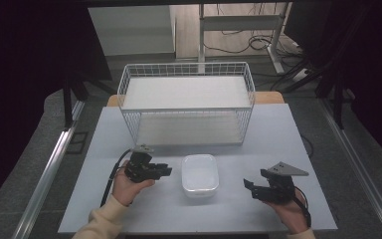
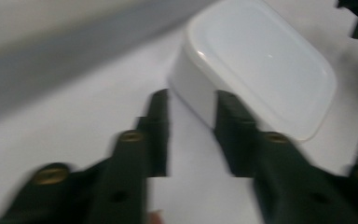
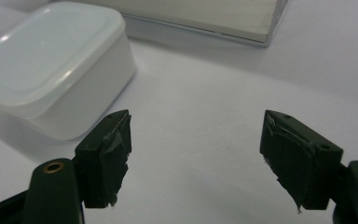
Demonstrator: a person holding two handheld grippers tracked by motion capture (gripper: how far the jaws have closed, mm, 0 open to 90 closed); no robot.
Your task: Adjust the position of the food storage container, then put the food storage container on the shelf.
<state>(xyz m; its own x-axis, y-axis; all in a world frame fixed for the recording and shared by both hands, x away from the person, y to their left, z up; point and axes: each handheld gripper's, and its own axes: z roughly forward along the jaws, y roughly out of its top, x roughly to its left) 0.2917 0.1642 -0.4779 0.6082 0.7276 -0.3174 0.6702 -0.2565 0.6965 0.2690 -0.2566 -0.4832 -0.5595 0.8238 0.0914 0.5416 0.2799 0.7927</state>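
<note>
Two tools released, nothing grasped yet: my left tool [image 1: 165,171] sits at 9 o'clock of the white lidded container [image 1: 199,175] mid-surface [image 1: 278,134], right tool [image 1: 252,188] at 3 o'clock, wire basket [image 1: 186,102] at 12 o'clock, so handling seems unstarted.

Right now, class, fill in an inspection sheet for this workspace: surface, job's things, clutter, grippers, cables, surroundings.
Surface: pale grey table, flat and bare around the items.
Job's things: white tub with its lid on, at the near middle; white wire basket behind it, holding nothing.
Clutter: nothing seen.
Grippers: left gripper open, pointing at the tub's left side, apart from it; right gripper open wide, right of the tub, holding nothing.
Cables: one black cable trails from the left gripper; more lie on the floor beyond the table.
Surroundings: dark curtains either side, desk frame behind.
</note>
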